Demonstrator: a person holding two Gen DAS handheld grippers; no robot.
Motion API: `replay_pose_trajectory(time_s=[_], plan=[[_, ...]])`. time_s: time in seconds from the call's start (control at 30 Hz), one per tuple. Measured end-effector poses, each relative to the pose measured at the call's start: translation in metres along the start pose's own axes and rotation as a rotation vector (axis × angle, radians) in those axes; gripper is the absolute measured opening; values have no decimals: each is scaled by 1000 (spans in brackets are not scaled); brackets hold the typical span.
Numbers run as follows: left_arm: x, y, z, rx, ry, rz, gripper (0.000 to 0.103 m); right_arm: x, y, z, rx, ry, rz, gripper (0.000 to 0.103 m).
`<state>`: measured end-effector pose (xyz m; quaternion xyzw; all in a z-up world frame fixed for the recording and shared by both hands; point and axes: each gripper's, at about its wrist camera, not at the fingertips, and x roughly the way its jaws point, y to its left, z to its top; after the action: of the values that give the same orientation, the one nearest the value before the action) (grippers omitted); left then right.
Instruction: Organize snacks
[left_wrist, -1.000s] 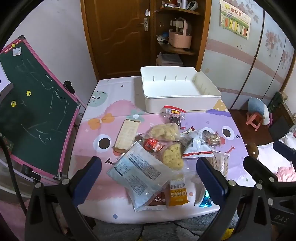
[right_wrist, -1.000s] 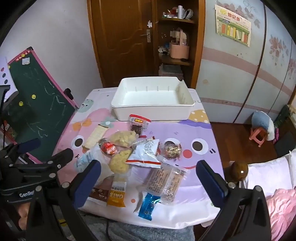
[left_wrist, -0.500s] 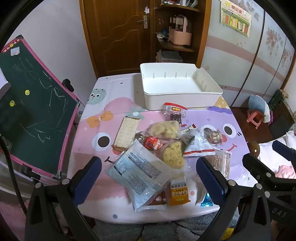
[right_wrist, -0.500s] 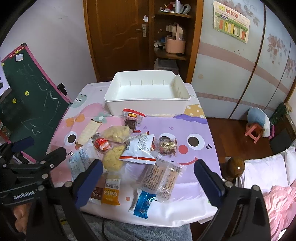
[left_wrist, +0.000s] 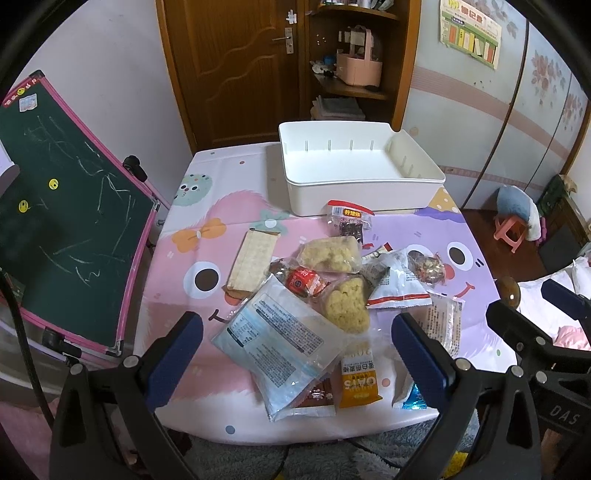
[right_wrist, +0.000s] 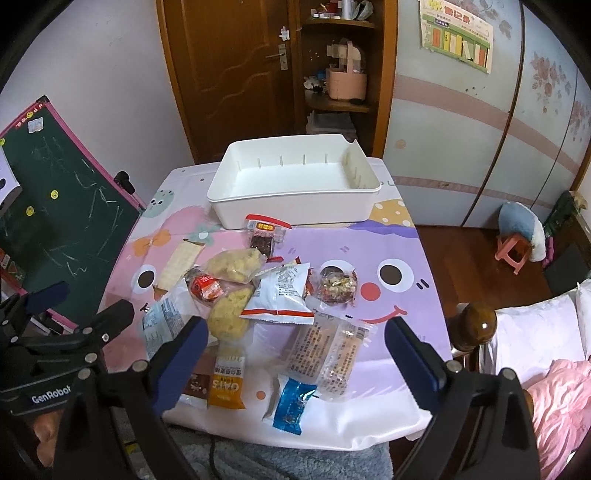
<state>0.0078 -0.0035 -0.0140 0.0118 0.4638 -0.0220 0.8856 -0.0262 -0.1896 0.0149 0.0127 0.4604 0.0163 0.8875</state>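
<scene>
An empty white bin (left_wrist: 354, 173) (right_wrist: 291, 184) stands at the far side of the cartoon-print table. In front of it lies a heap of snack packets: a large pale blue bag (left_wrist: 277, 339), yellow puffed cakes (left_wrist: 330, 254) (right_wrist: 234, 264), a red-topped packet (left_wrist: 349, 221) (right_wrist: 266, 232), an orange oats bar (left_wrist: 358, 376) (right_wrist: 226, 380), a white-and-red bag (right_wrist: 282, 295), a clear twin pack (right_wrist: 328, 350) and a blue wrapper (right_wrist: 293, 404). My left gripper (left_wrist: 297, 358) hangs open above the near edge over the blue bag. My right gripper (right_wrist: 295, 360) is open over the twin pack. Neither holds anything.
A green chalkboard with a pink frame (left_wrist: 55, 206) leans at the table's left side. A wooden door (left_wrist: 229, 66) and shelves (left_wrist: 354, 74) stand behind the bin. On the right are a bed post (right_wrist: 474, 325), pink bedding (right_wrist: 554, 402) and a small pink stool (right_wrist: 511, 251).
Both grippers have drifted slightly forward and lower over the table, so the snacks sit a little nearer. Nothing was picked up and both stay open.
</scene>
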Motion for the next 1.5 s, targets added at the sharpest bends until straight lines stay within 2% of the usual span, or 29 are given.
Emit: replay_pose_trajectory(time_s=[0.33, 0.8, 0.93, 1.07, 1.3, 1.4, 1.5], plan=[[0, 0, -2, 6, 2, -1, 102, -2, 0, 0, 18, -5, 52, 97], [0, -5, -4, 14, -8, 4, 102, -3, -7, -2, 29, -13, 38, 97], [-5, -8, 2, 38, -33, 19, 102, -10, -8, 1, 18, -45, 11, 97], [-16, -6, 13, 61, -99, 52, 102, -19, -10, 7, -2, -74, -23, 97], [-23, 4, 26, 48, -145, 15, 102, -23, -24, 16, 27, -82, -2, 97], [-19, 6, 23, 42, -147, 25, 102, -18, -27, 14, 28, -65, -6, 97], [-10, 5, 19, 59, -107, 5, 102, -5, -29, 11, 16, -8, 7, 97]])
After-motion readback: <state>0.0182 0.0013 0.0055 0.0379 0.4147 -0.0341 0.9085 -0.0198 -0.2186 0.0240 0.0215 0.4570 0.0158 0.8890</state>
